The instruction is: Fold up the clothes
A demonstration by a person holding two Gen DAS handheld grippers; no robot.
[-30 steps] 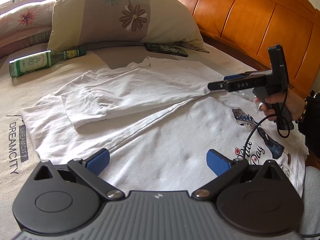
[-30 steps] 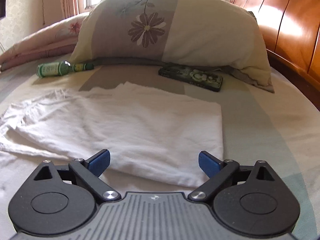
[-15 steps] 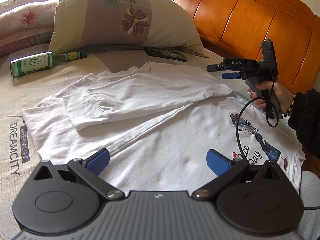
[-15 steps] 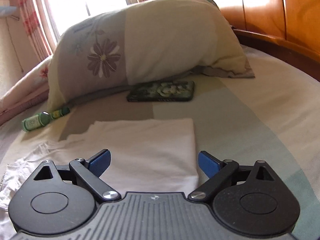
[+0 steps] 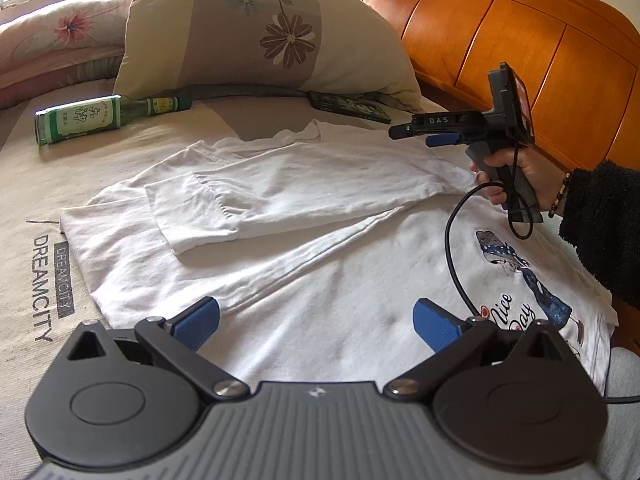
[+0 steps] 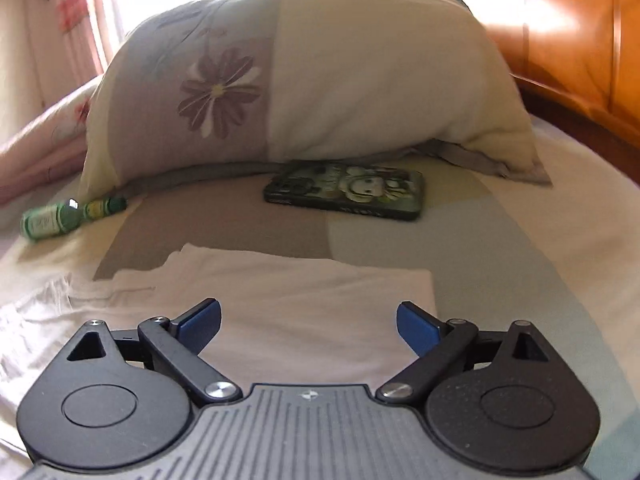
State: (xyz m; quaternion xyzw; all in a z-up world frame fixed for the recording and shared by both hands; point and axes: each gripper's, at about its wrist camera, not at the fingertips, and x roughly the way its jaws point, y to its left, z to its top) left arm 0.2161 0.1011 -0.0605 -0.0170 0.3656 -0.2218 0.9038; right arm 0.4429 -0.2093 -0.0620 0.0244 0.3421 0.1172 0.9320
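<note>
A white cotton T-shirt with a printed figure and lettering [image 5: 320, 240] lies spread flat on the bed [image 5: 36, 200], one side and its sleeve folded across the middle. The left tongs [image 5: 316, 320] hover over its near part, blue pads wide apart, gripping nothing. The right tongs [image 5: 412, 134], held in a hand [image 5: 516, 178] with a dark fuzzy sleeve, hang above the shirt's far right edge; the right wrist view shows their pads [image 6: 200, 322] apart and empty over the folded fabric. Beyond the shirt lie a green glass bottle [image 5: 80, 118] on the far left and a dark patterned phone case [image 6: 346, 190], both near a floral pillow [image 5: 260, 32] by the orange wooden headboard [image 5: 520, 52].
</note>
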